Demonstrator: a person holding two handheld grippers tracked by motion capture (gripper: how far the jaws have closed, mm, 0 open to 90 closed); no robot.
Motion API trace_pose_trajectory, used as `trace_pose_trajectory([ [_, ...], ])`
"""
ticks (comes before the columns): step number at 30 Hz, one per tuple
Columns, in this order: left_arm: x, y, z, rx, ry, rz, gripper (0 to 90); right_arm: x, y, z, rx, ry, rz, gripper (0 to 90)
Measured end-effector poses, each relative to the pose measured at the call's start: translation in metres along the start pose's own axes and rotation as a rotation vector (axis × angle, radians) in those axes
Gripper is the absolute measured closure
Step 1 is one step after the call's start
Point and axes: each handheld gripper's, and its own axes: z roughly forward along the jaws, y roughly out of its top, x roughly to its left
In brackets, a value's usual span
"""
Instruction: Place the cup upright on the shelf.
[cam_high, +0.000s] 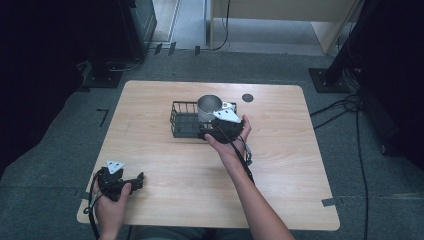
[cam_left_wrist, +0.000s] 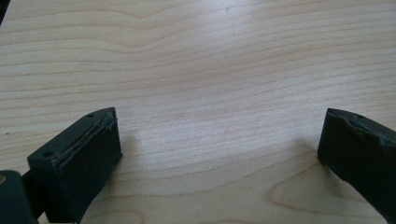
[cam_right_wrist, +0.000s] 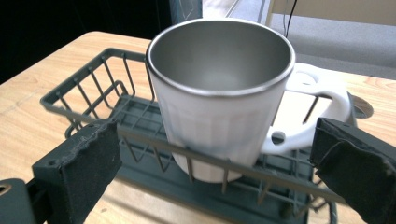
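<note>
**Ana:** Both pads of the right gripper (cam_right_wrist: 212, 172) stand wide apart, low in its own view, and they grip nothing. The mug (cam_right_wrist: 219, 93) sits between and beyond them, at the centre of that frame, upright inside the wire basket (cam_right_wrist: 88, 88), its handle (cam_right_wrist: 317, 98) pointing to the right edge.

**Ben:** So the mug looks set down, with the person's right hand apparently at the letting-go stage. How should the hand leave?

**Ana:** Probably straight back along the jaws, toward the bottom of the frame, keeping them spread. The right pad is close below the handle; a sideways swing could catch it and tip the mug. The basket's front rail also runs just ahead of the pads, so a slight lift first would be wise.

**Ben:** And the other hand?

**Ana:** Seen from above, the left gripper (cam_high: 120, 181) rests at the lower left of the table (cam_high: 280, 185), well apart from the basket. Its own view shows open jaws over bare wood, holding nothing. It is best left there.
</note>
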Motion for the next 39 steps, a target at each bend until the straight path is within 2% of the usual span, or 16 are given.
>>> trace_pose_trajectory([
  [8,0.000,0.000,0.000,0.000,0.000,0.001,0.0,-0.010,-0.016,-0.014,0.000,0.010,-0.007,1.7],
  [21,0.000,0.000,0.000,0.002,0.000,0.002,0.0,-0.033,-0.044,-0.039,-0.007,0.019,0.022,1.8],
  [24,0.000,0.000,0.000,0.001,0.000,0.002,0.0,-0.039,-0.050,-0.043,0.002,0.006,0.013,1.8],
  [29,0.000,0.000,0.000,0.001,0.000,0.002,0.0,-0.052,-0.062,-0.051,0.005,-0.012,0.026,1.7],
  [31,0.000,0.000,0.000,0.002,0.000,0.002,0.0,-0.062,-0.068,-0.055,0.009,-0.025,0.036,1.7],
  [32,0.000,0.000,0.000,0.001,0.000,0.002,0.0,-0.062,-0.068,-0.055,0.009,-0.025,0.036,1.7],
  [33,0.000,0.000,0.000,0.001,0.000,0.003,0.0,-0.069,-0.072,-0.059,0.009,-0.033,0.041,1.7],
  [34,0.000,0.000,0.000,0.001,0.000,0.002,0.0,-0.069,-0.072,-0.059,0.009,-0.033,0.041,1.7],
  [37,0.000,0.000,0.000,0.001,0.000,0.002,0.0,-0.084,-0.079,-0.066,0.014,-0.058,0.055,1.8],
  [39,0.000,0.000,0.000,0.001,0.000,0.002,0.0,-0.088,-0.081,-0.068,0.016,-0.065,0.062,1.8],
])
